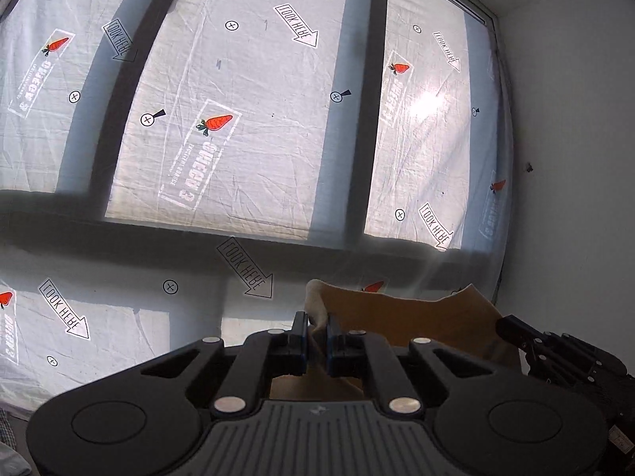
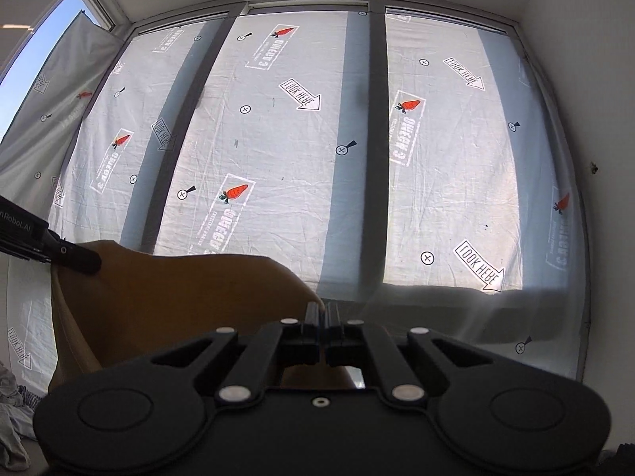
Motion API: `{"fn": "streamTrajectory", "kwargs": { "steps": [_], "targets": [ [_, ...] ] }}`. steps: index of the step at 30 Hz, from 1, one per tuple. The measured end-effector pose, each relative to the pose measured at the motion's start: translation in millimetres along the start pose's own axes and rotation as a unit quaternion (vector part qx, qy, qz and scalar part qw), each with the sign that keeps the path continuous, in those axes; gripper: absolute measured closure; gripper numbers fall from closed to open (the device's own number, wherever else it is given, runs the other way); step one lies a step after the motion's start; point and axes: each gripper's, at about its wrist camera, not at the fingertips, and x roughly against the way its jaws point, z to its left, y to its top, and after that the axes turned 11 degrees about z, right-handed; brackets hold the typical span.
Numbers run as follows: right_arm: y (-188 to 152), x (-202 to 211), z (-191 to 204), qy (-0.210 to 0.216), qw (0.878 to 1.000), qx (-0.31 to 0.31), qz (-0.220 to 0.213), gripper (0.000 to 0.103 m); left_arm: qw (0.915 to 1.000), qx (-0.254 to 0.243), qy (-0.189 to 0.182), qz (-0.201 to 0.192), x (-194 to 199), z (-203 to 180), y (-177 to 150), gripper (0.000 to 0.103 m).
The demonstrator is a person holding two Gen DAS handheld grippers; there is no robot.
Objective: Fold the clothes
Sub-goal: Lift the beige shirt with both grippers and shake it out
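Note:
A tan-brown garment [image 1: 397, 319] hangs stretched between both grippers, raised high in front of a covered window. My left gripper [image 1: 316, 327] is shut on a pale, bunched corner of it. In the right wrist view the same garment [image 2: 178, 301] spreads to the left, and my right gripper [image 2: 322, 311] is shut on its other corner, jaws almost touching. The right gripper [image 1: 516, 331] also shows at the right edge of the left wrist view, and the left gripper [image 2: 79, 258] shows at the left edge of the right wrist view. The lower part of the garment is hidden below both tools.
A large window [image 2: 317, 139] covered with a white printed sheet fills both views. White walls [image 1: 575, 158] flank it on the right. Crumpled clothes [image 2: 12, 416] lie low at the left edge.

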Motion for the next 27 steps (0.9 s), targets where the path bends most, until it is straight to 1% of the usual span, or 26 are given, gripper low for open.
{"fn": "streamTrajectory", "kwargs": {
  "steps": [2,4,5,7,9,10,12,13,14,17,18,19,21,23,24,25,27],
  "targets": [
    [-11,7,11,0.008,1.000,0.012,0.016,0.101,0.9975,0.036,-0.030,0.052,0,15,-27,0.093],
    [-24,13,22,0.019,0.999,0.023,0.036,0.101,0.9892,0.074,-0.067,0.108,-3,30,-55,0.093],
    [-35,17,28,0.028,0.998,0.026,0.052,0.101,0.9835,0.093,-0.079,0.134,-5,37,-70,0.093],
    [-49,23,37,0.039,0.996,0.035,0.074,0.101,0.9714,0.127,-0.088,0.180,-10,48,-103,0.093],
    [-62,30,47,0.044,0.994,0.047,0.093,0.101,0.9586,0.163,-0.099,0.211,-11,54,-132,0.093],
    [-66,34,50,0.046,0.993,0.050,0.099,0.101,0.9510,0.183,-0.112,0.223,-11,57,-144,0.093],
    [-71,40,54,0.055,0.992,0.046,0.108,0.101,0.9338,0.211,-0.154,0.244,-10,61,-162,0.092],
    [-72,42,55,0.056,0.991,0.043,0.110,0.101,0.9285,0.216,-0.168,0.251,-9,61,-168,0.088],
    [-72,45,55,0.058,0.991,0.041,0.111,0.101,0.9274,0.211,-0.171,0.257,-8,60,-173,0.087],
    [-71,53,57,0.058,0.992,0.038,0.109,0.101,0.9387,0.160,-0.138,0.272,-7,48,-180,0.087],
    [-71,55,58,0.057,0.992,0.037,0.109,0.101,0.9394,0.143,-0.131,0.283,-10,43,-182,0.085],
    [-70,58,58,0.055,0.992,0.035,0.108,0.101,0.9384,0.135,-0.129,0.291,-13,41,-185,0.085],
    [-70,63,58,0.051,0.992,0.031,0.107,0.101,0.9378,0.131,-0.122,0.298,-17,39,-192,0.085],
    [-67,68,58,0.046,0.993,0.027,0.107,0.101,0.9402,0.132,-0.105,0.296,-20,38,-195,0.086],
    [-66,70,58,0.044,0.993,0.027,0.106,0.101,0.9439,0.132,-0.093,0.288,-21,38,-196,0.089],
    [-66,73,58,0.040,0.993,0.029,0.105,0.101,0.9490,0.128,-0.080,0.277,-20,37,-195,0.100],
    [-63,76,59,0.029,0.994,0.037,0.099,0.101,0.9606,0.113,-0.050,0.249,-14,31,-187,0.101]
  ]
}}
